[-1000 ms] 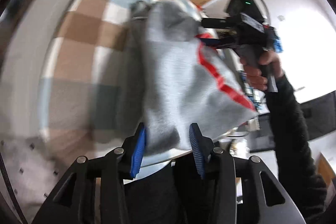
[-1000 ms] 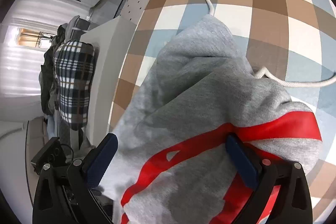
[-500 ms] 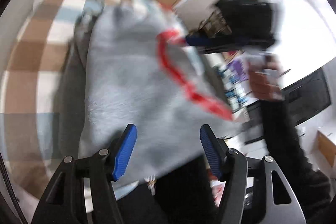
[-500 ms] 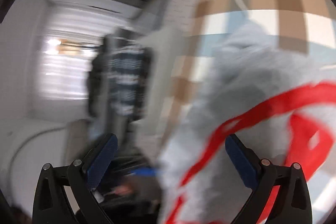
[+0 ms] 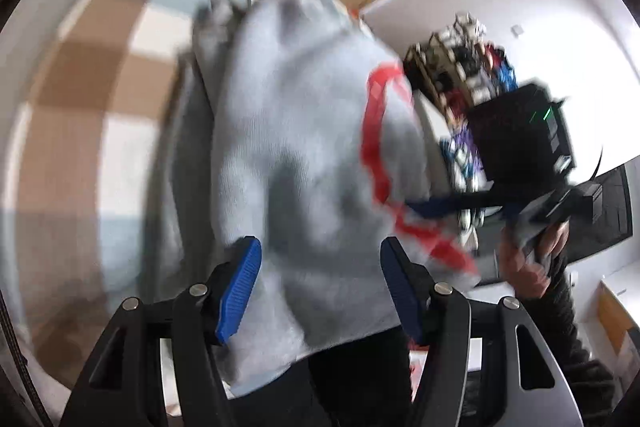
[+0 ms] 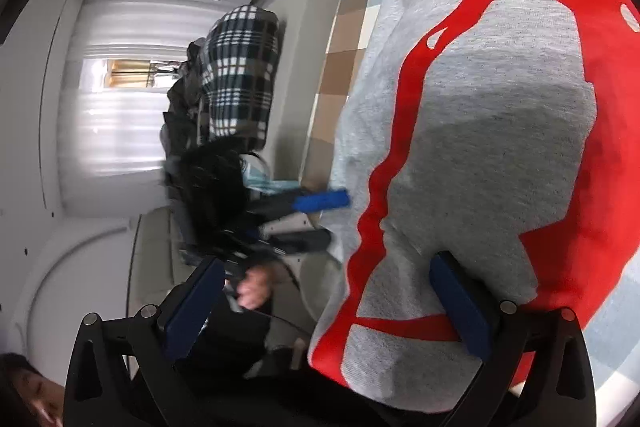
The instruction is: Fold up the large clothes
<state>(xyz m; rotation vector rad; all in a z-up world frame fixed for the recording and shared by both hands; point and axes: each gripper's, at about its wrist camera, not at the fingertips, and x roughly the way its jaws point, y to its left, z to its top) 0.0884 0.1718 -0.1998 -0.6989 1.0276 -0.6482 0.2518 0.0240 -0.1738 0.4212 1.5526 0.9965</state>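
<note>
Presently, the grey sweatshirt [image 5: 304, 155] with red print hangs bunched over the checked counter [image 5: 80, 99], its lower edge drooping between the 2 blue-padded fingers [image 5: 240, 291] of the left gripper [image 5: 320, 291]. Those fingers stand wide apart, with cloth lying loosely in the gap and pinched by neither pad (the left wrist view is blurred). In the right wrist view the right gripper [image 6: 328, 307] is likewise spread wide; the sweatshirt [image 6: 480, 131] drapes over and against its right-hand finger [image 6: 460, 307], while the other finger stands clear of the fabric. A plaid garment [image 6: 236, 75] hangs in the background beyond the counter [image 6: 344, 39] edge.
</note>
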